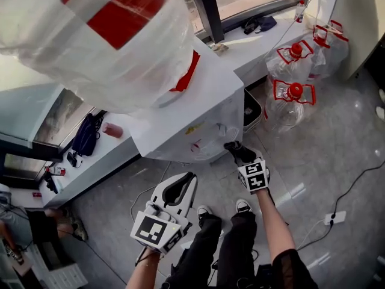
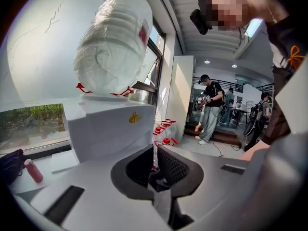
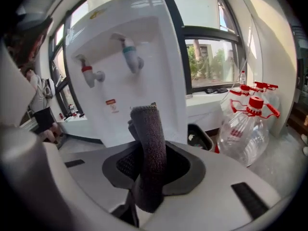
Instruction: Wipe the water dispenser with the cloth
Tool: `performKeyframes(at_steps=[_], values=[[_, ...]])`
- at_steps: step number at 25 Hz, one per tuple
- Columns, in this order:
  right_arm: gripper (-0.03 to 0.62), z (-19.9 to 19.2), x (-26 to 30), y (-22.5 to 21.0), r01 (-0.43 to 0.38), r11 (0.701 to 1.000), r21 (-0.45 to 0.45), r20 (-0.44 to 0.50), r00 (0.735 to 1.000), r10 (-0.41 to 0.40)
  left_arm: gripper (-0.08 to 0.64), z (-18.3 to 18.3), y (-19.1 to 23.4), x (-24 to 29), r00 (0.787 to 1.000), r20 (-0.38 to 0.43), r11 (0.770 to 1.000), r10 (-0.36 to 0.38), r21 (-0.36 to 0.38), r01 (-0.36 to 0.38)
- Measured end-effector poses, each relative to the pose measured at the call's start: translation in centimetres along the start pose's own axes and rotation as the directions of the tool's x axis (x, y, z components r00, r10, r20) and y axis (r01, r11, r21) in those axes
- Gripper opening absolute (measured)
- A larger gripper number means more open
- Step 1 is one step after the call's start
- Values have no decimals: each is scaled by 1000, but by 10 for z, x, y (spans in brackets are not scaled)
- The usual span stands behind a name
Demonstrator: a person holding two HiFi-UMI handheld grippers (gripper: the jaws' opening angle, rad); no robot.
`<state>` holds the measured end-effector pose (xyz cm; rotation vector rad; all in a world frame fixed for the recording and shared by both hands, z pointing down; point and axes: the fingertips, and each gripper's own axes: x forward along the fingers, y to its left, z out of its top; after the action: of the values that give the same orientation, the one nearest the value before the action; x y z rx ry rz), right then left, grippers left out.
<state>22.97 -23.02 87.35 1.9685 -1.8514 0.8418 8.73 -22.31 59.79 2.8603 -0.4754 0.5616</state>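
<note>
The white water dispenser (image 1: pixel 201 104) stands against the window ledge, with a plastic-wrapped bottle (image 1: pixel 102 35) upside down on top. My right gripper (image 1: pixel 240 156) is shut on a dark grey cloth (image 3: pixel 149 148), which sticks up folded between the jaws. It is held just in front of the dispenser's front panel (image 3: pixel 134 95), below the red tap (image 3: pixel 90 74) and the blue-green tap (image 3: pixel 131 56). My left gripper (image 1: pixel 179 190) hangs lower and to the left, away from the dispenser (image 2: pixel 110 129), with its jaws together and nothing between them.
Clear water bottles with red handles (image 1: pixel 292 92) stand on the floor right of the dispenser. Beside it sits a black bin (image 1: pixel 251 110). A power strip and cable (image 1: pixel 334 217) lie on the floor at right. A dark bag (image 1: pixel 86 135) rests on the ledge. People (image 2: pixel 210 105) stand farther off.
</note>
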Motion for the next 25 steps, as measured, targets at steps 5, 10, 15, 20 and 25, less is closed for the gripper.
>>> performKeyframes(at_steps=[5,10,15,20,25], values=[[110,-33,20,86,-159,987,-35,-42,987,157,30,-10,6,1,1000,0,1000,-13,25,13],[110,-50,49,152,-280,957,-79,-65,959,275,29,-29,15,1,1000,-8,998,-17,58,17],[110,-56,81,157,-230,970,-77,-74,972,224,29,-51,25,-1,1000,-29,997,-10,75,12],[111,-56,85,145,-217,972,-89,-34,976,215,29,-69,26,4,998,-52,997,-22,76,26],[112,-59,74,105,-171,981,-88,-36,985,169,29,-71,6,18,996,-55,994,-76,70,80]])
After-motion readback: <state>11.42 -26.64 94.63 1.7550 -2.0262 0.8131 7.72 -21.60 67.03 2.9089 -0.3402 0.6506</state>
